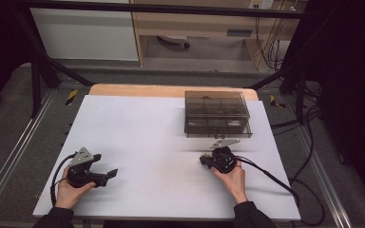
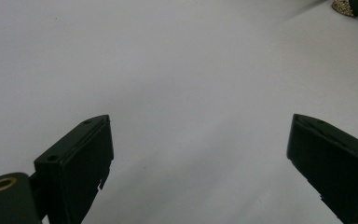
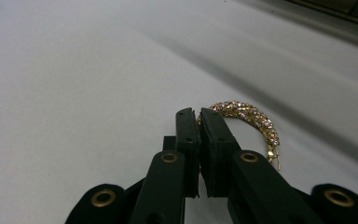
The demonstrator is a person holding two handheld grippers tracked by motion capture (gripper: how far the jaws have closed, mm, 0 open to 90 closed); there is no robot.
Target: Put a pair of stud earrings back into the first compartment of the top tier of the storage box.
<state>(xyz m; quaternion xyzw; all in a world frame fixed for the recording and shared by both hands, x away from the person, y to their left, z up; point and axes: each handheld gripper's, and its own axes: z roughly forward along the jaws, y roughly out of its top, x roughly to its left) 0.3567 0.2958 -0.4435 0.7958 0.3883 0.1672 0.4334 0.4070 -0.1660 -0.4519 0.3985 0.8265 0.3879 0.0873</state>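
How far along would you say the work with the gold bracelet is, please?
Done: the right hand-held gripper has shut on the sparkly gold chain bracelet. In hand: it sits low over the white table. Left, probably: placing it in the smoky transparent plastic box, lid seemingly closed. The left hand-held gripper is open.

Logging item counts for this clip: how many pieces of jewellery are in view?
1: a gold bracelet, pinched in the right gripper near the smoky lidded box. More may be hidden inside that box.

The high view is dim and soft, black at nine and three o'clock. The white table (image 1: pixel 138 137) is evenly lit with faint shadows. In the gripper views the near black jaws blur, while the gold chain (image 3: pixel 251 116) glints sharply.
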